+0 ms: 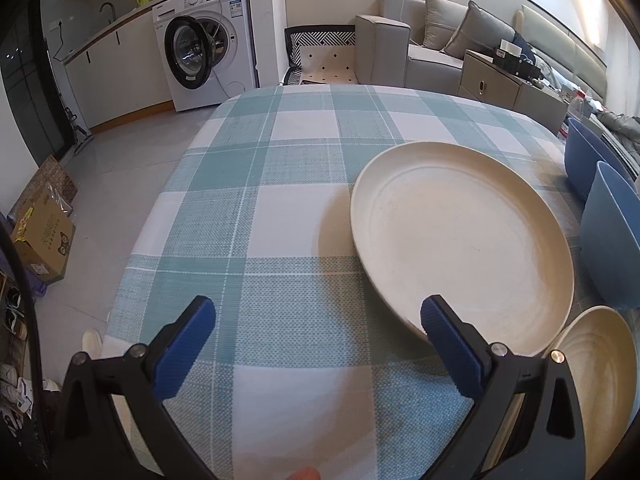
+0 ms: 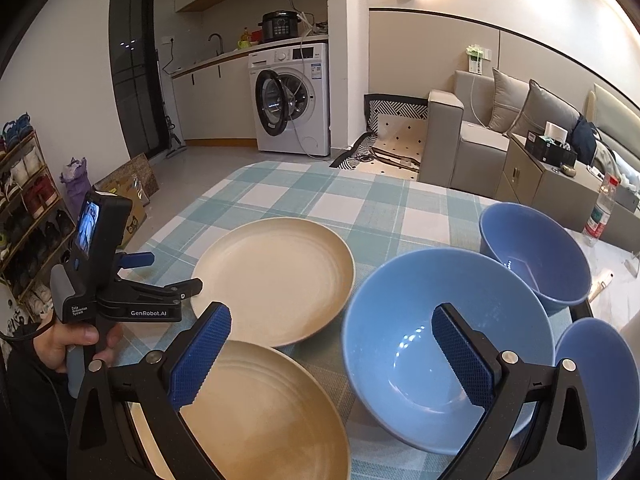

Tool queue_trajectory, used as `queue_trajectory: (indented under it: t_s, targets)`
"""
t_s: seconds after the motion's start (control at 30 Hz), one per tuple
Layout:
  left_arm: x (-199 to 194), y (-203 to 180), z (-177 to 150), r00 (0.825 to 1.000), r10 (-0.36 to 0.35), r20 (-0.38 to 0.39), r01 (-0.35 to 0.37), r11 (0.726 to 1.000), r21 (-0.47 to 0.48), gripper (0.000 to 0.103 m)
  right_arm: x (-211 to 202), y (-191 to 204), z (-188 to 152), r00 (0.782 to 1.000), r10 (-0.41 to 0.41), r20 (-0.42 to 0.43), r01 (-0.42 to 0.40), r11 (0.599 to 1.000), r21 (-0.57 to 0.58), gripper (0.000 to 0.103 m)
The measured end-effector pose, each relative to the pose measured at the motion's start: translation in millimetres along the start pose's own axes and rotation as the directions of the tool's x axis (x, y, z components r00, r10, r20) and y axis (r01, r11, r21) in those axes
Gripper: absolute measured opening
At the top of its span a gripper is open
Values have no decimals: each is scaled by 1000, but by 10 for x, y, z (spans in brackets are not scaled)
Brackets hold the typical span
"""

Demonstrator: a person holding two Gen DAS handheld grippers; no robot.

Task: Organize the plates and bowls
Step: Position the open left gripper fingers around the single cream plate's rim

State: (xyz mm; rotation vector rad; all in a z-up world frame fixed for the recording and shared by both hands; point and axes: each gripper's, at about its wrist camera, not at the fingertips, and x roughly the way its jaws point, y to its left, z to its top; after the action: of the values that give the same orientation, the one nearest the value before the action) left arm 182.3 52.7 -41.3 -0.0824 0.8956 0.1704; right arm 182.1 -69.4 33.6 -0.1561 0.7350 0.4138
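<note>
Two plates and three bowls on the checked table

Both the left gripper (image 1: pixel 318 316) and right gripper (image 2: pixel 332 326) are spread, empty. Far plate (image 2: pixel 276 280) sits beside the big bowl (image 2: pixel 408 360); near plate (image 2: pixel 264 412) just before it.

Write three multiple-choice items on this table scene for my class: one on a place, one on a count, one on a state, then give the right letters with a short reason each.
1. Where do the blue bowls stand relative to the cream plates, seen from the right wrist?
A. left
B. right
C. stacked on them

2. How many blue bowls are on the table?
A. one
B. two
C. three

3. How are the left gripper's jaws?
A. open, holding nothing
B. shut on a plate
C. shut on a bowl

Key:
1 B: the near bowl sits right of the far plate.
2 C: the right wrist view shows three.
3 A: the left gripper has its jaws wide apart over the tablecloth.
</note>
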Motion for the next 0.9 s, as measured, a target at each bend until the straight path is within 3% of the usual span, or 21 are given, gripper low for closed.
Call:
queue_trajectory:
  t_s: [0.9]
  targets:
    - [-4, 207, 1, 999, 3, -33, -3, 1000, -5, 103, 544, 333, 347, 992, 73, -99, -79, 995, -64, 102]
